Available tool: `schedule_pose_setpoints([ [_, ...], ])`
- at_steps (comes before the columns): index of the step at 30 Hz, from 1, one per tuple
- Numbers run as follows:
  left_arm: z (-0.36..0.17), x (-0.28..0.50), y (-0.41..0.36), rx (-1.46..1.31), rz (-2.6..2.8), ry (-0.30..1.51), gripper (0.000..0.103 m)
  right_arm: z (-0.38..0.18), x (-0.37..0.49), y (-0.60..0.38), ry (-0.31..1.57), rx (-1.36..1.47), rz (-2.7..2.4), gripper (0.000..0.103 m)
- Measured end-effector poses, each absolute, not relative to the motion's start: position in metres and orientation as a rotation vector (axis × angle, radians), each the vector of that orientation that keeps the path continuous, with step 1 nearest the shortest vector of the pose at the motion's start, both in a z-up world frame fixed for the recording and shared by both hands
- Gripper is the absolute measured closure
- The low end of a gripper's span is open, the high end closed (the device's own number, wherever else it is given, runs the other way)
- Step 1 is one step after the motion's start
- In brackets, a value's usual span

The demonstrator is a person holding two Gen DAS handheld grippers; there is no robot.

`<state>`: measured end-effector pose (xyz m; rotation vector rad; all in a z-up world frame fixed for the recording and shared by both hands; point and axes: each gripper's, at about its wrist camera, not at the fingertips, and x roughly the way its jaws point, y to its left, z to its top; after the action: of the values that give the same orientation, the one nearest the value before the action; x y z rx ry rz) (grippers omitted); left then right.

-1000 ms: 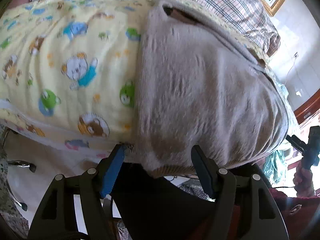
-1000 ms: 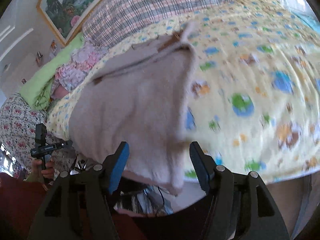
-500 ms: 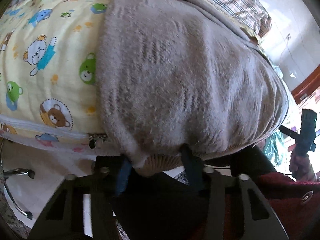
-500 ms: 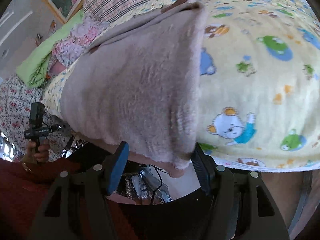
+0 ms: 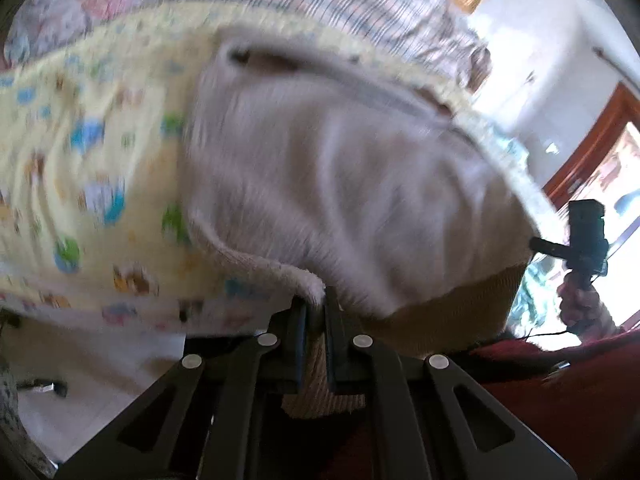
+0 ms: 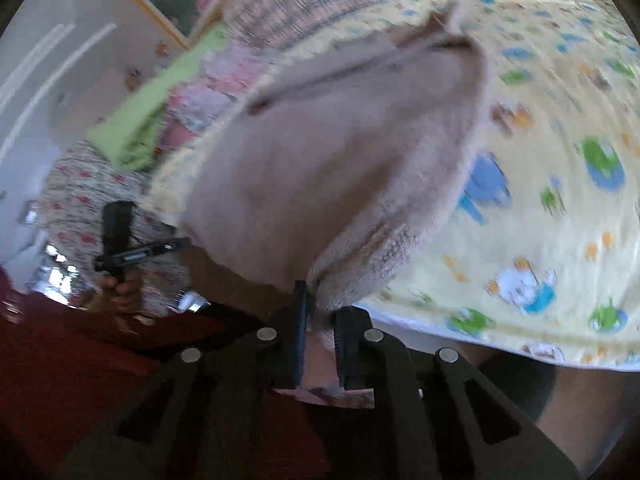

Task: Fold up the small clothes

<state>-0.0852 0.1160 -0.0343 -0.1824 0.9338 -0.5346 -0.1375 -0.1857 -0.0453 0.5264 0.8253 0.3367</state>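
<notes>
Lying on the yellow cartoon-print blanket (image 5: 92,168), the beige fleece garment (image 5: 340,184) is being pinched at its near corners: left gripper (image 5: 316,308) and right gripper (image 6: 320,304) both clamping fabric.

A second ago both grippers stood wide apart just short of the sweater's near hem. Now the left gripper (image 5: 316,308) has pinched its fingers onto the left corner of the hem of the sweater (image 5: 352,184), and the right gripper (image 6: 322,312) has done the same at the right corner. Both corners have come up off the blanket (image 5: 80,152), so the sweater's side edges curl upward and its ribbed band hangs between the two grips.
</notes>
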Motion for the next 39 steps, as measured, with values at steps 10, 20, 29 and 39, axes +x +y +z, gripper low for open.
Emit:
schedule_pose_setpoints([
  [10,0.056,-0.062,0.128,-0.251,-0.563,0.677,0.098,0.025,-0.126,-0.213,0.505,0.707,0.428,0.095],
  [20,0.053,0.008,0.115,-0.279,-0.524,0.653,0.098,0.040,-0.092,-0.246,0.451,0.719,0.337,0.103],
  [29,0.037,0.033,0.110,-0.315,-0.521,0.681,0.098,-0.005,-0.101,-0.223,0.702,0.686,0.288,0.101],
  [39,0.029,0.033,0.113,-0.342,-0.503,0.702,0.098,-0.071,-0.132,-0.202,0.888,0.689,0.230,0.037],
])
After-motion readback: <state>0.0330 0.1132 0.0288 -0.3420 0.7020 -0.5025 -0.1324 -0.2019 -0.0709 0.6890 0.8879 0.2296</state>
